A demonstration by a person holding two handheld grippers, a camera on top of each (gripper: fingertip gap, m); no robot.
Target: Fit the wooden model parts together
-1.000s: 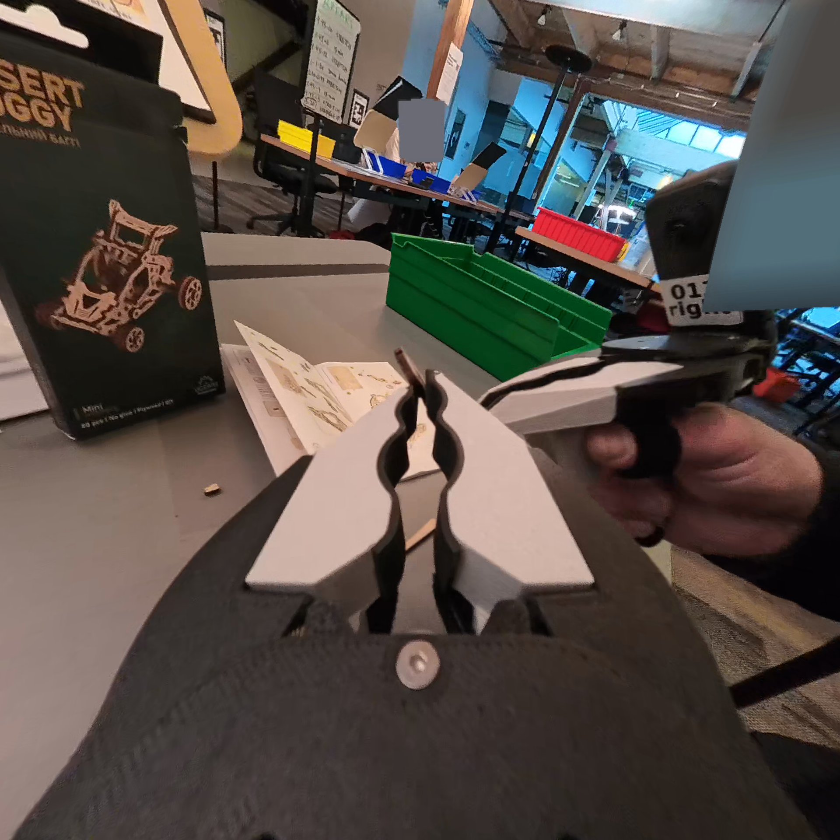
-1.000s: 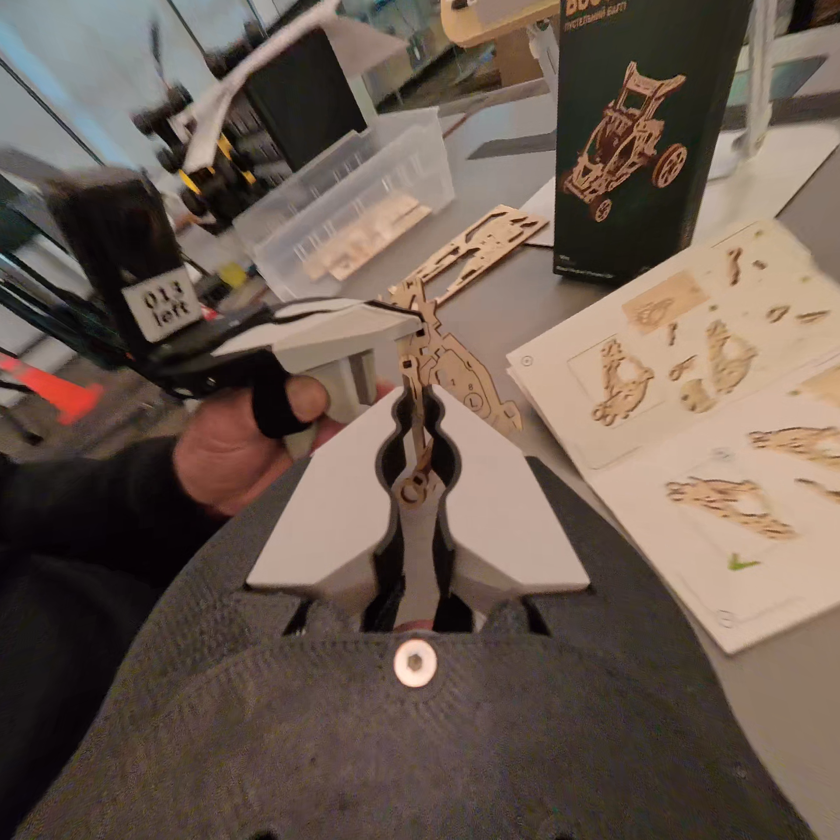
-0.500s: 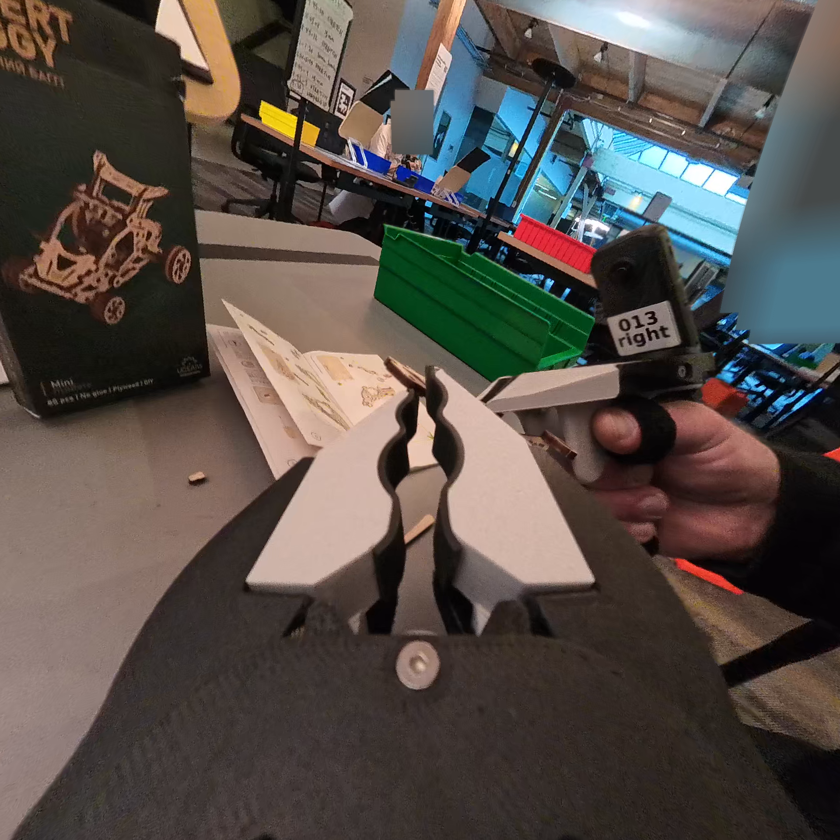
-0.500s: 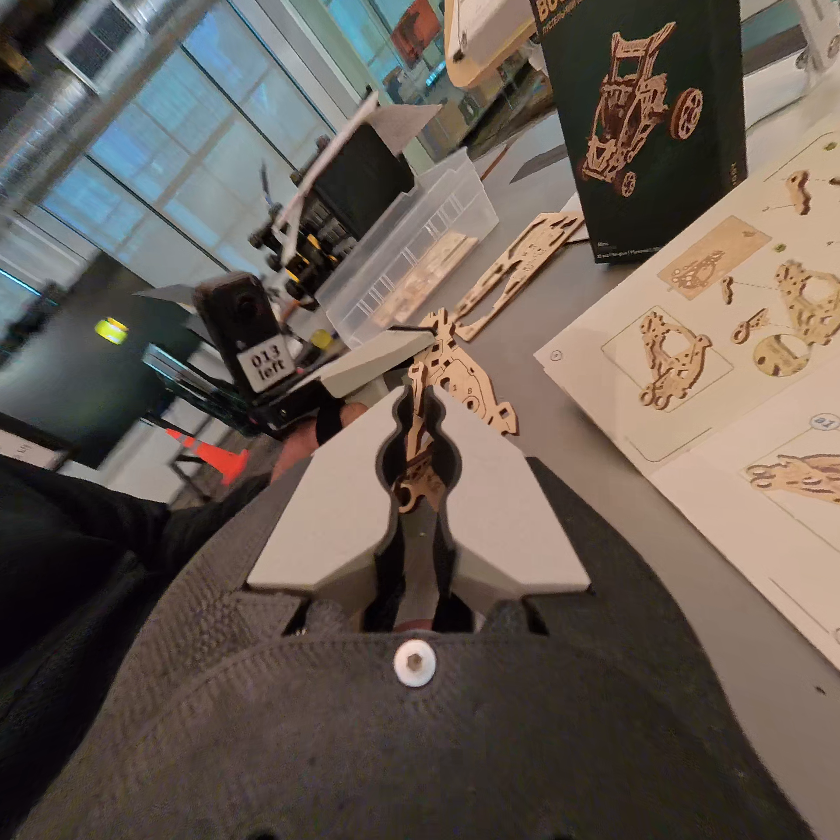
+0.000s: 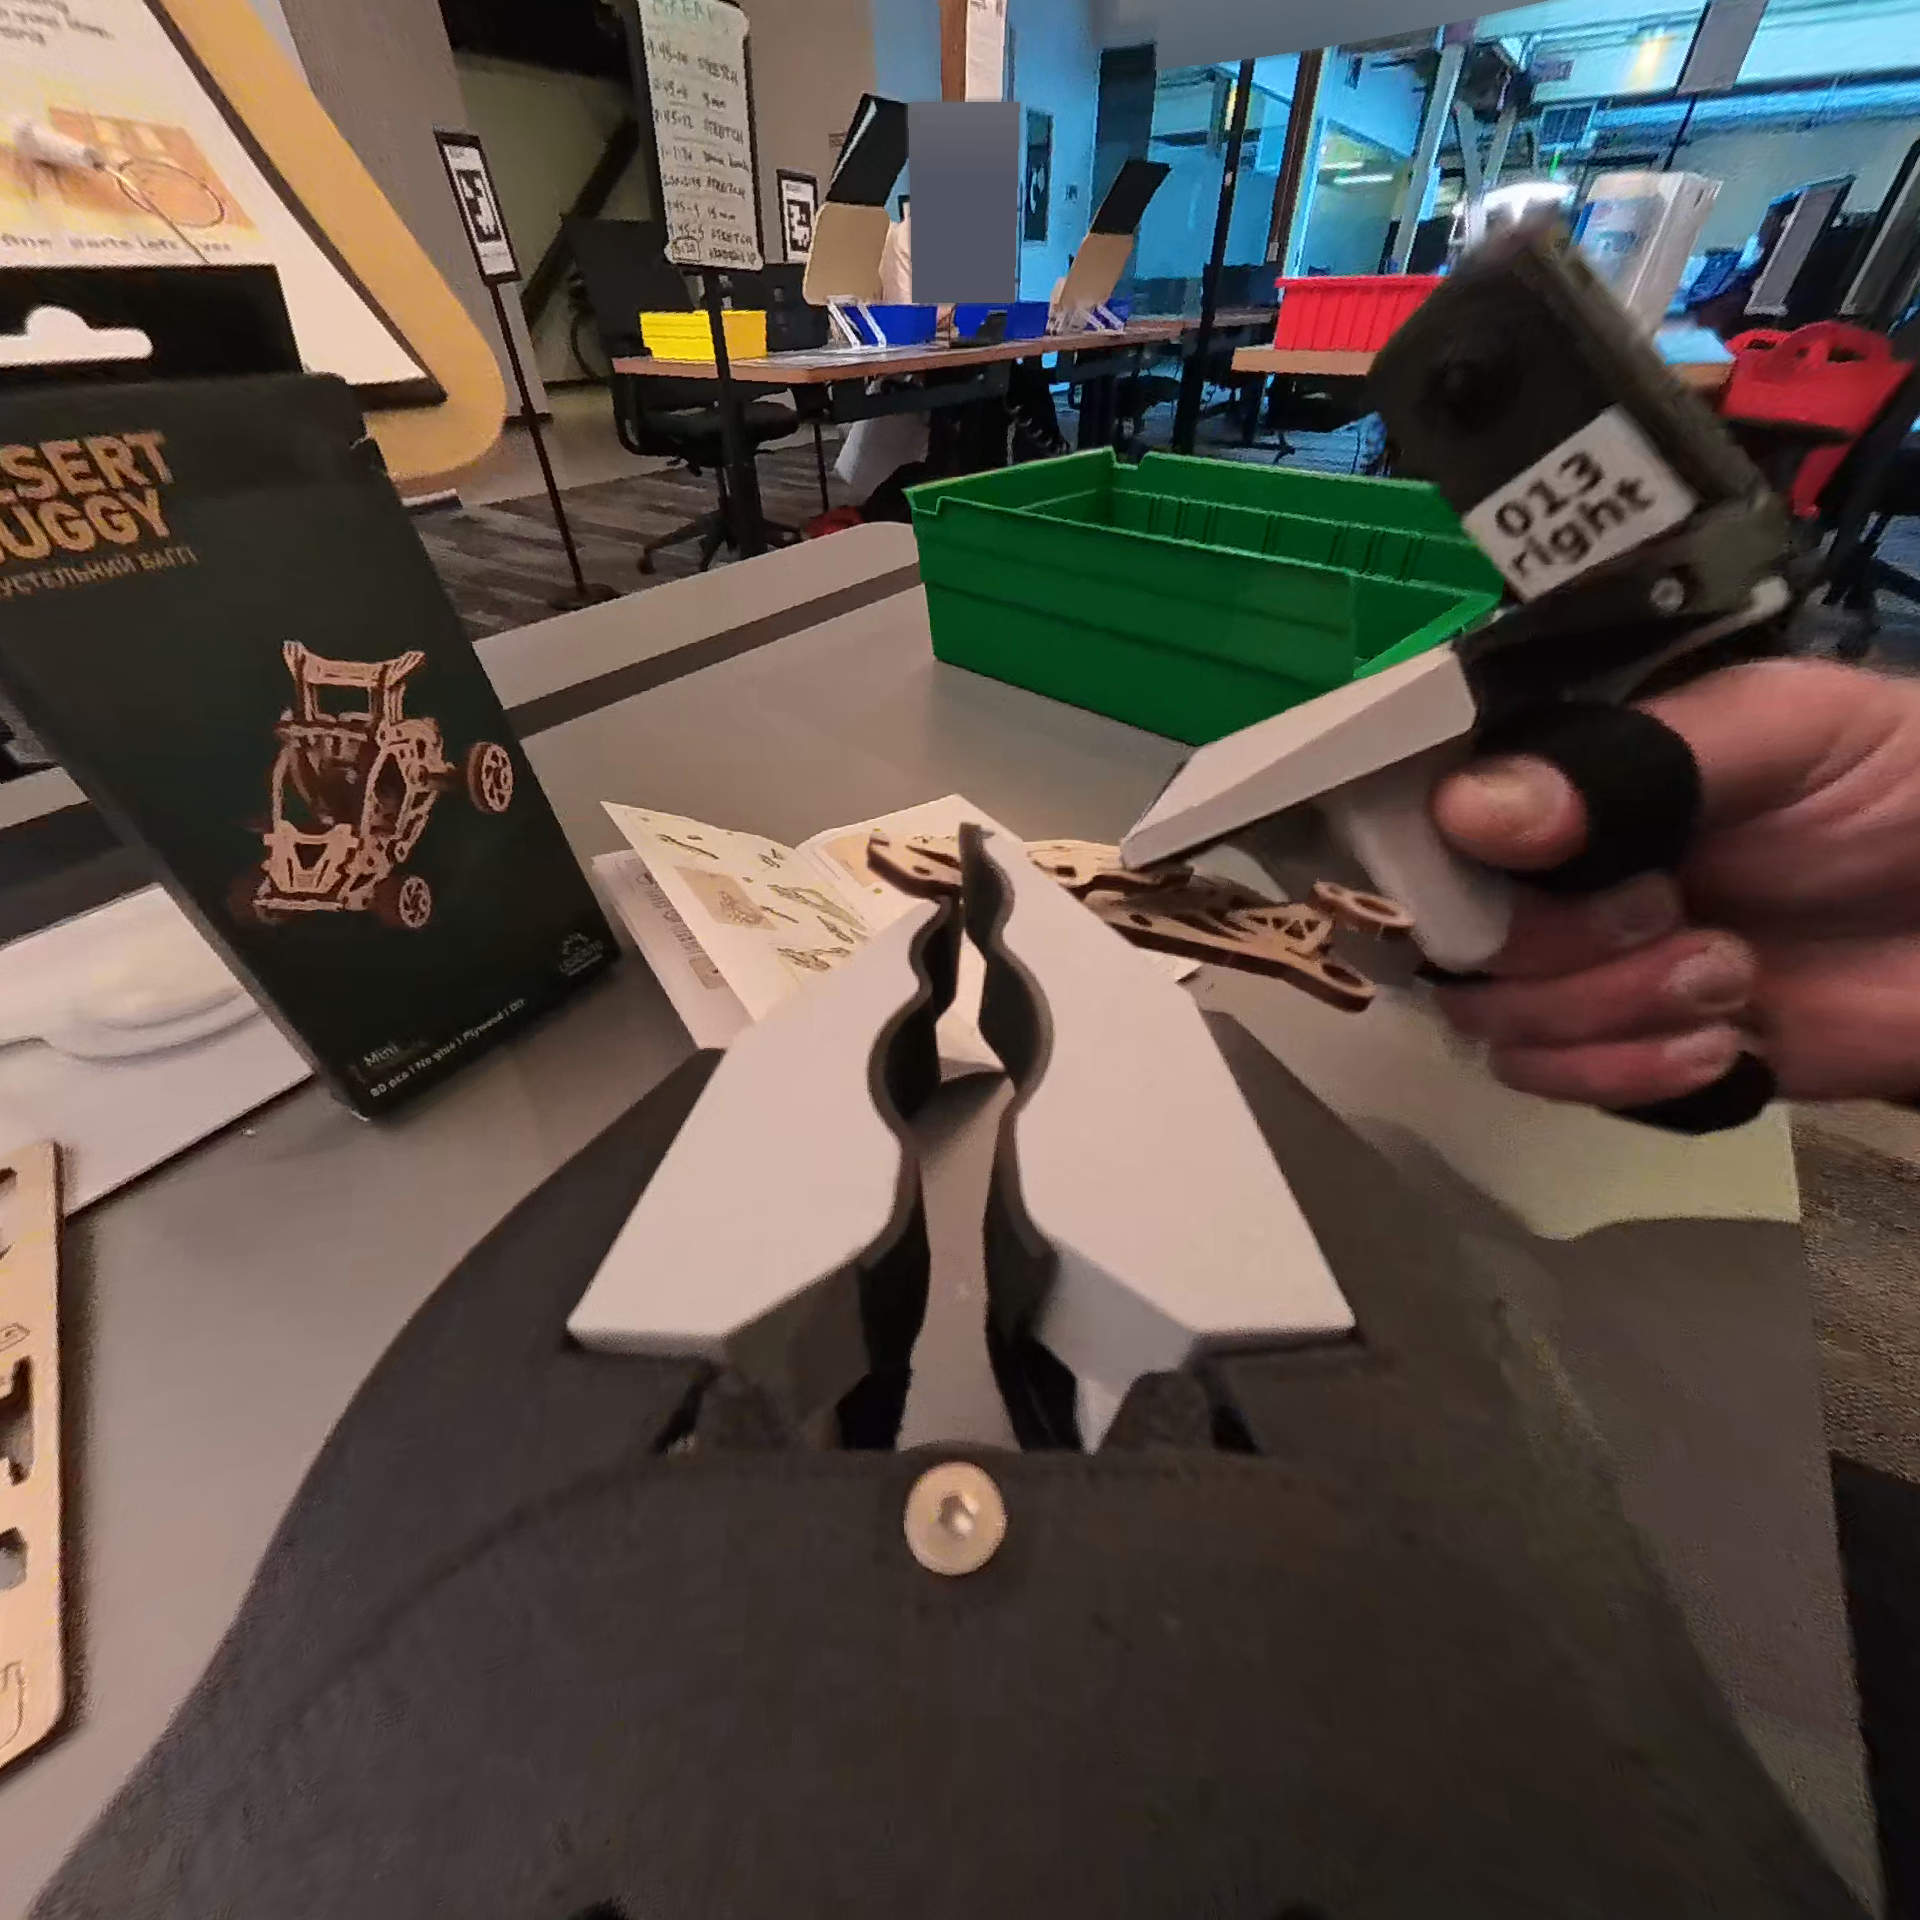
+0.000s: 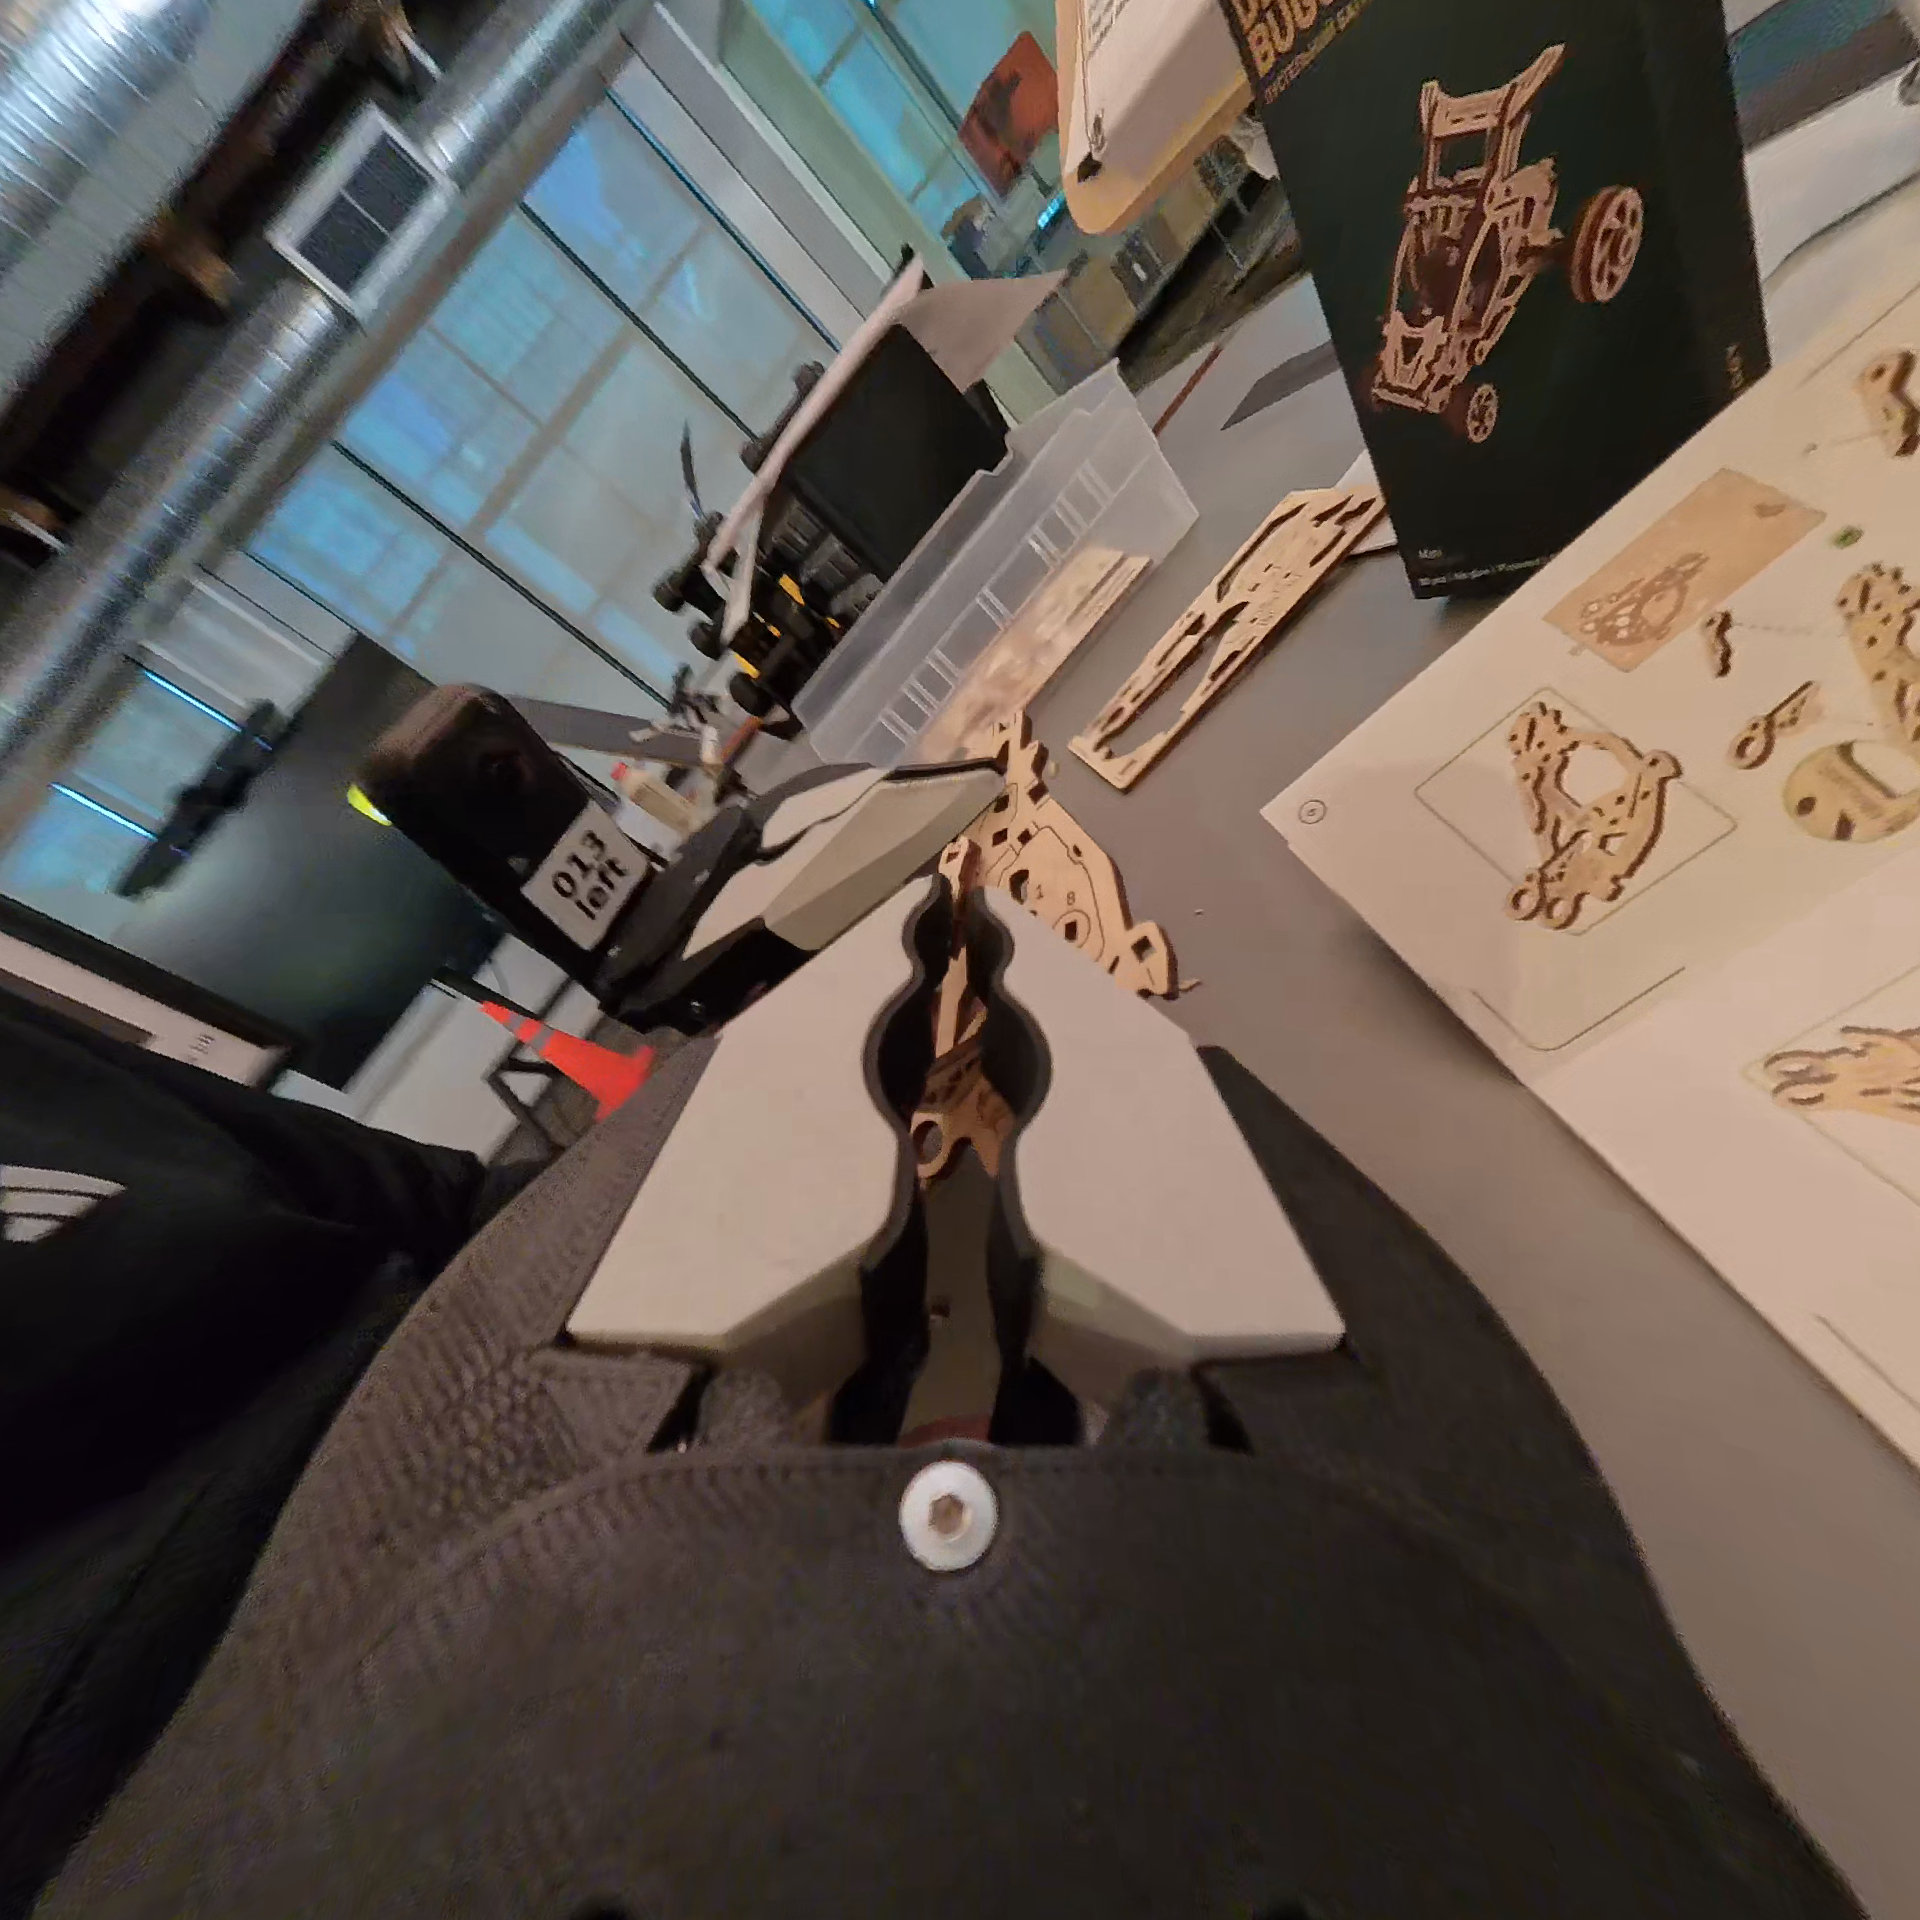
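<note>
left gripper point(image 5: 961, 862): jaws closed on the flat wooden panel point(image 6: 1081, 894), seen centre of right wrist frame; we read it as braced for joining
right gripper point(image 6: 961, 883): clamps a thin wooden strut point(image 6: 961, 1070) edge-on, likely to slot into the panel
parts: close at frame centre; contact unclear, blur
instruction booklet point(image 6: 1621, 831): open at right, for reference

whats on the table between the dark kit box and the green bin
In the left wrist view, the open instruction booklet lies on the grey table between the dark kit box and the green bin; around it that stretch is bare.
</note>
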